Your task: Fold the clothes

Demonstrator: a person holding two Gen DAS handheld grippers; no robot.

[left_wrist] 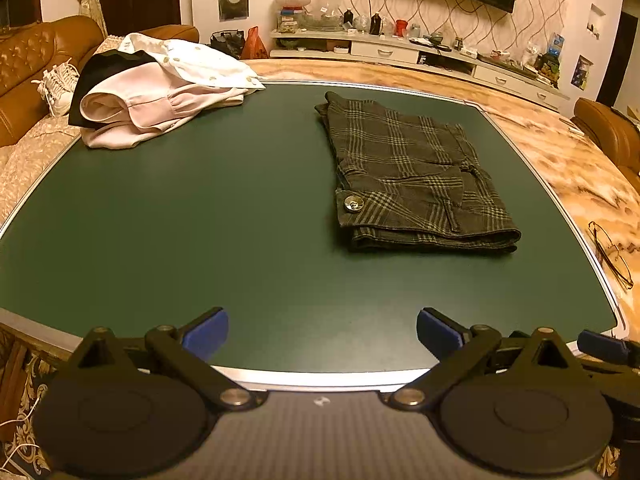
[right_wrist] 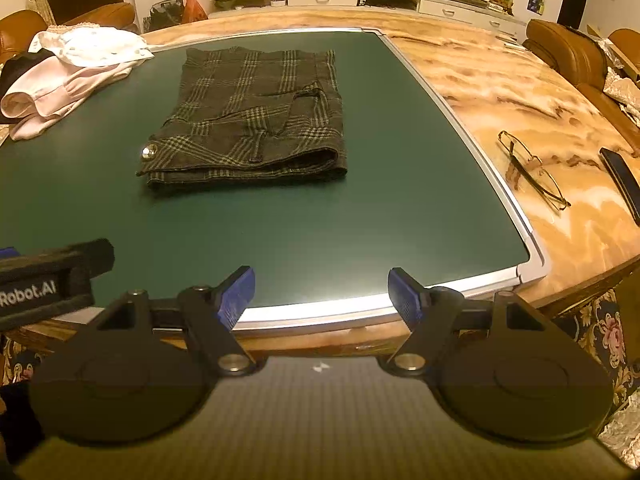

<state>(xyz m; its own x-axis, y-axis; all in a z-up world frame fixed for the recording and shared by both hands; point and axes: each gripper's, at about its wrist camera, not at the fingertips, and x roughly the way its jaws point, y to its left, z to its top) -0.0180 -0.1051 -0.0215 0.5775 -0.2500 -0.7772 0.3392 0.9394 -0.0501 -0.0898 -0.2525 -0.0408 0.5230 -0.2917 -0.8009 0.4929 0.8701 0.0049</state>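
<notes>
Dark plaid shorts (left_wrist: 412,172) lie folded flat on the green mat (left_wrist: 200,208), with a metal button at the near left corner. They also show in the right wrist view (right_wrist: 256,116) on the mat (right_wrist: 360,208). My left gripper (left_wrist: 322,332) is open and empty over the mat's near edge, well short of the shorts. My right gripper (right_wrist: 321,292) is open and empty at the mat's near edge. The left gripper's body (right_wrist: 48,276) shows at the right wrist view's left edge.
A pile of pink, white and black clothes (left_wrist: 160,92) sits at the mat's far left corner, also seen in the right wrist view (right_wrist: 68,76). Eyeglasses (right_wrist: 532,168) and a dark phone (right_wrist: 624,180) lie on the marble table (right_wrist: 500,80) to the right. Leather sofas flank the table.
</notes>
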